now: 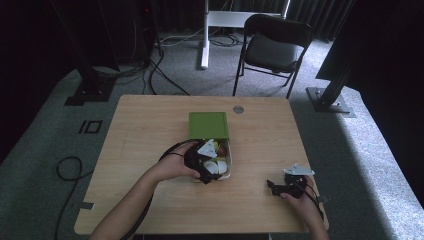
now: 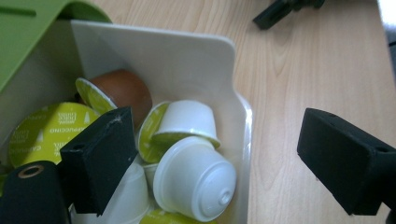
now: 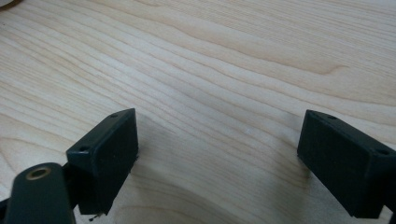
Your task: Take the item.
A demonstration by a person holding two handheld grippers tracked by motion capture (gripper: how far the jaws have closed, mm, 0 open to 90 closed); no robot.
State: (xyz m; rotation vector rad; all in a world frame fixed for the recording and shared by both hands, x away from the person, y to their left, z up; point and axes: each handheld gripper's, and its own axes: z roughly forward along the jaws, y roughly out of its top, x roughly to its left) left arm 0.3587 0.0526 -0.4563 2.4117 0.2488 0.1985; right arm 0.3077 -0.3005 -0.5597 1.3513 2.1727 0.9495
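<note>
Grey carpet (image 1: 370, 150) lay under wooden counter (image 1: 150, 130). Black folding chair (image 1: 272, 47) stood beyond, beside white post (image 1: 204, 35); dark curtains behind; cables (image 1: 150, 70) trailed across floor.

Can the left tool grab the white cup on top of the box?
Probably yes. The left tool is open right at the box, whose green lid is swung back, and the white cup lies on top between its jaws with nothing covering it.
</note>
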